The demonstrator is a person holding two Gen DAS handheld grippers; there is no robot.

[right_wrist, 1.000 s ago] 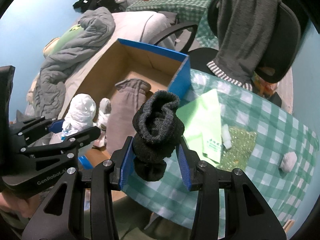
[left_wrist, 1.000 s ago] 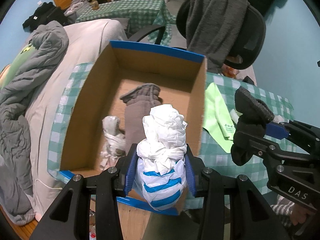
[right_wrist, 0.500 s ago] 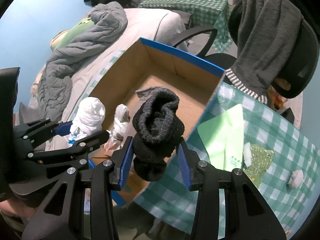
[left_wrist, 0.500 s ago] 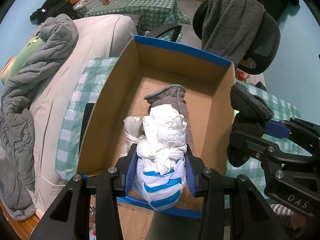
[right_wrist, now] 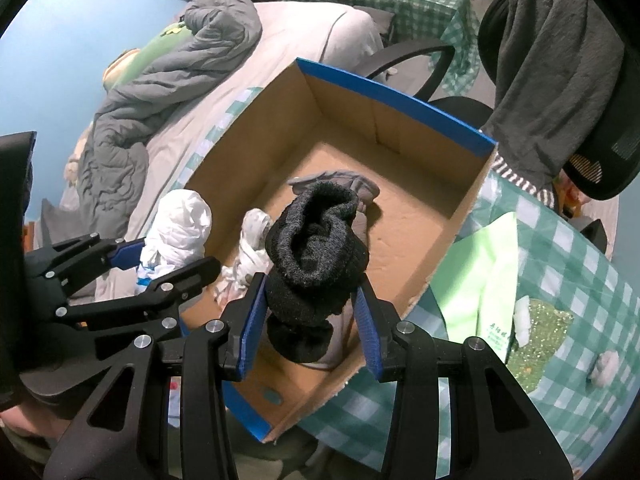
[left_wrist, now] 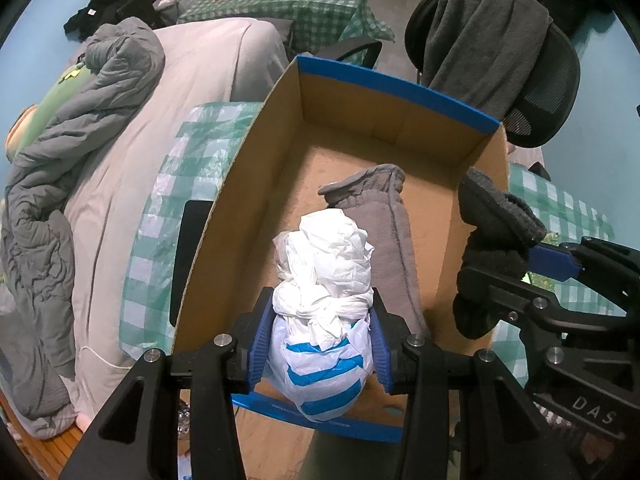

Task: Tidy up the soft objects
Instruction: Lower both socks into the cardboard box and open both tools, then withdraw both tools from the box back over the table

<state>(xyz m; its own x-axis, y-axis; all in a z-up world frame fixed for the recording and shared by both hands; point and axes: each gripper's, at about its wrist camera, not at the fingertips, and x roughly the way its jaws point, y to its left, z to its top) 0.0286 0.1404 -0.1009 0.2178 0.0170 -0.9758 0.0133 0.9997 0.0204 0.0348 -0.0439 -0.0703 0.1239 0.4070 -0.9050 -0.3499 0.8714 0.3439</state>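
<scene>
Sock bundle (right_wrist: 316, 248) (dark) clamped, bag ball (left_wrist: 322, 312) clamped, over box (left_wrist: 396, 84)

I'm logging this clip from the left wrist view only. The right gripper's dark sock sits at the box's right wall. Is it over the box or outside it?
Observer: In the right wrist view the dark sock, clamped in the right gripper, hangs over the inside of the cardboard box.
Operator: Is anything in there besides the grey cloth?
Observer: Yes. A crumpled whitish bundle lies toward the left wall, hidden from you behind the plastic bag.
Operator: What is on the table?
Observer: A light green cloth lies beside the box, and small white wads lie further right on the checked table.
</scene>
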